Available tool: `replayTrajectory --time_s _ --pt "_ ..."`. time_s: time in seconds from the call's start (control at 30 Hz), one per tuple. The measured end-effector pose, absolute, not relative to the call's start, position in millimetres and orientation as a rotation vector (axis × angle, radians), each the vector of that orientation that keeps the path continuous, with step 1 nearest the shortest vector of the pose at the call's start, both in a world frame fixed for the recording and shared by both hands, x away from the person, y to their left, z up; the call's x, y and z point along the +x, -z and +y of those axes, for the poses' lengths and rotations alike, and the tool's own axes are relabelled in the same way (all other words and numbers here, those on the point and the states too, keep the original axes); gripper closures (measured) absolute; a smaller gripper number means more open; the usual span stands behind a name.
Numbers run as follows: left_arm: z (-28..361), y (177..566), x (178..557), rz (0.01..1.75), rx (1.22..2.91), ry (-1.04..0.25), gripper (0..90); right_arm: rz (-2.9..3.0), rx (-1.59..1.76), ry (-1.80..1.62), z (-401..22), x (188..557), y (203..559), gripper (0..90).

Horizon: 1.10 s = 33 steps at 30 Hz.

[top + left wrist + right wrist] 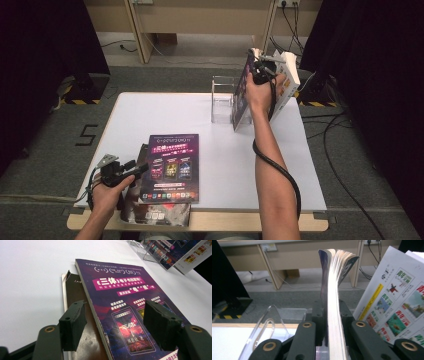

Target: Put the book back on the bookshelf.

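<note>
A purple magazine (172, 165) (120, 297) lies flat near the table's front left, on top of a darker magazine (155, 212) (75, 295). My left gripper (137, 170) (117, 315) hovers open at its left edge, one jaw to each side of the spine. At the far right my right gripper (257, 75) (332, 312) is shut on a second purple magazine (241, 100) (334, 277). It holds that one upright on its bottom edge, with the pages fanning slightly at the top.
A clear acrylic stand (222, 100) (269, 322) sits just left of the upright magazine. A white magazine (289, 80) (397, 297) leans upright just right of it. The white table (150, 110) has bare room at the left and centre. Cables trail on the floor at the right.
</note>
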State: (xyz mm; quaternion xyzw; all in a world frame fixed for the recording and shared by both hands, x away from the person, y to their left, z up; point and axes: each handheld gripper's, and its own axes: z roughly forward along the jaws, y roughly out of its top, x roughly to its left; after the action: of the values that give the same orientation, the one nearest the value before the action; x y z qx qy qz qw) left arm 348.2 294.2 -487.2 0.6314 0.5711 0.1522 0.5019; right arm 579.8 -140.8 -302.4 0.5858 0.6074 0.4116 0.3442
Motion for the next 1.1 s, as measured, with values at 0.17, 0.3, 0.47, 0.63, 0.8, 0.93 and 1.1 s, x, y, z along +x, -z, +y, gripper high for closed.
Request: replayTrajectory --time_s 0.17,0.3,0.47,0.63,0.8,0.93,1.1 --pt "293 487 348 1.375 1.53 -0.368 33.7 1.558 1.483 -0.971 -141 578 298 73.9" --pt "293 487 349 1.374 1.53 -0.367 33.7 1.554 1.449 -0.893 -142 576 293 71.6" --pt "292 487 348 1.371 1.533 -0.368 33.7 1.549 1.422 -0.834 -147 576 293 68.3" --pt "291 487 349 1.371 1.535 -0.368 33.7 1.535 1.425 -0.806 -151 575 294 64.0" --pt "290 487 349 1.367 1.537 -0.368 33.7 1.533 1.429 -0.813 -155 574 294 62.4" --pt "289 487 349 1.366 1.537 -0.368 33.7 1.53 1.44 -0.829 -157 573 294 62.1" --pt "289 487 349 1.365 1.539 -0.367 33.7 1.516 1.463 -0.869 -161 570 296 60.2"
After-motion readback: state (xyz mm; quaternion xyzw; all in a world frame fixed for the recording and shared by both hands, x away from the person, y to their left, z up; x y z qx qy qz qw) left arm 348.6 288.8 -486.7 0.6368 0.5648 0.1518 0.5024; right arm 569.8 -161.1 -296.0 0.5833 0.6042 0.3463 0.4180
